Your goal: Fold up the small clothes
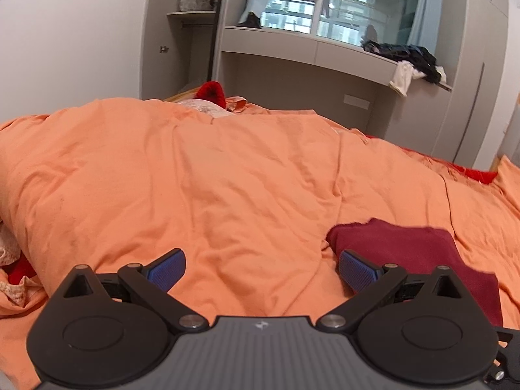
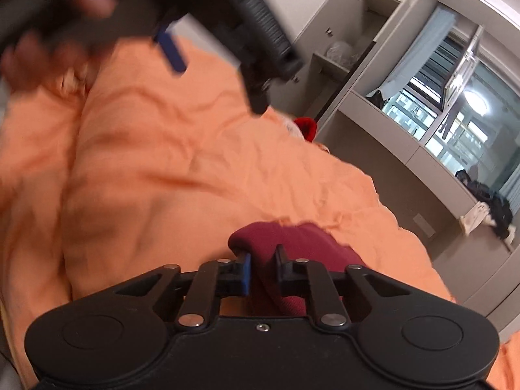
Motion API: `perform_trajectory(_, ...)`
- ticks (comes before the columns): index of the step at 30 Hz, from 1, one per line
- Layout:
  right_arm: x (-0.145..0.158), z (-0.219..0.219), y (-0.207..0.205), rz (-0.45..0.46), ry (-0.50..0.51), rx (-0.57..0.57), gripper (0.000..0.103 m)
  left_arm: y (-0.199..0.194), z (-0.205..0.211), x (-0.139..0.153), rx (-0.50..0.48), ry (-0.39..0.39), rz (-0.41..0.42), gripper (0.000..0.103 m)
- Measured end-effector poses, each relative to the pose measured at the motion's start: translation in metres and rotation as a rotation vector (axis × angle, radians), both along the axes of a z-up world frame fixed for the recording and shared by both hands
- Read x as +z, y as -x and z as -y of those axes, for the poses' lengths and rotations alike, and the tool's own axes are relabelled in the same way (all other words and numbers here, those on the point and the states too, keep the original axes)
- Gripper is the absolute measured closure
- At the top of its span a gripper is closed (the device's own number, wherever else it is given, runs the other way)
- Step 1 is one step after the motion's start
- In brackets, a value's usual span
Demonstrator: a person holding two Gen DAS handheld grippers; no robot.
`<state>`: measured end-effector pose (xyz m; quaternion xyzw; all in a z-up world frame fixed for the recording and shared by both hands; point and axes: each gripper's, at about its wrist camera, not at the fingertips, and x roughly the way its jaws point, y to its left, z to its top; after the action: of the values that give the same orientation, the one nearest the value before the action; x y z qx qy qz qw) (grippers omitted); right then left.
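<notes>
A small dark red garment (image 1: 419, 256) lies folded on the orange duvet (image 1: 227, 175), to the right in the left wrist view. My left gripper (image 1: 261, 268) is open and empty above the duvet, its right fingertip (image 1: 356, 268) at the garment's left edge. In the right wrist view my right gripper (image 2: 262, 271) is shut on the dark red garment (image 2: 292, 237), which bunches between the pads. The left gripper (image 2: 247, 22) shows blurred at the top of that view, held by a hand.
The orange duvet (image 2: 162, 162) covers the bed. A red item (image 1: 213, 92) lies at its far edge. A grey cabinet and desk shelf (image 1: 292, 48) with a pile of dark clothes (image 1: 409, 58) stand behind, under a window.
</notes>
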<state>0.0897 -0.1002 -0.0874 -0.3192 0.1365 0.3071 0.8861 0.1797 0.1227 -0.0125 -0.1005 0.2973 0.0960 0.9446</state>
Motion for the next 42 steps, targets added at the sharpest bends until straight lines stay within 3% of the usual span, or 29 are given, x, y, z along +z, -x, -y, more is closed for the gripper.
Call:
perform_trajectory(2, 0.007, -0.004, -0.004, -0.044, -0.024, 0.002, 0.089, 0.000, -0.003, 0.000, 0.011, 0.009, 0.004, 0.001)
perform_trajectory(5, -0.003, -0.012, 0.001, -0.095, 0.043, 0.021, 0.089, -0.001, -0.004, -0.002, 0.010, 0.009, -0.003, 0.001)
perform_trajectory(6, -0.008, -0.013, 0.005, -0.087, 0.070, 0.031, 0.084, -0.002, -0.003, -0.003, 0.006, 0.006, -0.008, 0.001)
perform_trajectory(8, -0.011, -0.012, 0.013, -0.058, 0.068, 0.040, 0.059, -0.004, 0.001, -0.006, -0.005, 0.004, -0.019, 0.001)
perform_trajectory(9, -0.009, -0.009, 0.016, -0.061, 0.048, 0.050, 0.035, -0.005, 0.004, -0.007, -0.012, 0.003, -0.026, 0.001)
perform_trajectory(10, -0.003, -0.002, 0.021, -0.064, 0.015, 0.065, 0.021, -0.005, 0.007, -0.009, -0.020, 0.003, -0.030, 0.001)
perform_trajectory(14, 0.028, 0.038, 0.028, -0.097, -0.117, -0.022, 0.020, -0.006, 0.021, -0.013, -0.053, -0.020, -0.047, 0.001)
perform_trajectory(18, 0.068, 0.106, 0.021, -0.231, -0.341, -0.155, 0.005, -0.007, 0.038, -0.015, -0.093, -0.006, -0.083, 0.001)
perform_trajectory(23, 0.099, 0.177, 0.020, -0.353, -0.559, -0.266, 0.000, 0.003, 0.062, -0.007, -0.141, -0.003, -0.116, 0.001)
perform_trajectory(28, 0.113, 0.213, 0.024, -0.378, -0.606, -0.348, 0.000, 0.030, 0.084, 0.014, -0.157, -0.020, -0.094, 0.001)
perform_trajectory(34, 0.121, 0.240, 0.037, -0.433, -0.654, -0.412, 0.000, 0.066, 0.117, 0.048, -0.171, -0.115, -0.055, 0.001)
perform_trajectory(42, 0.127, 0.250, 0.046, -0.469, -0.683, -0.396, 0.001, 0.100, 0.132, 0.060, -0.220, 0.005, -0.038, 0.001)
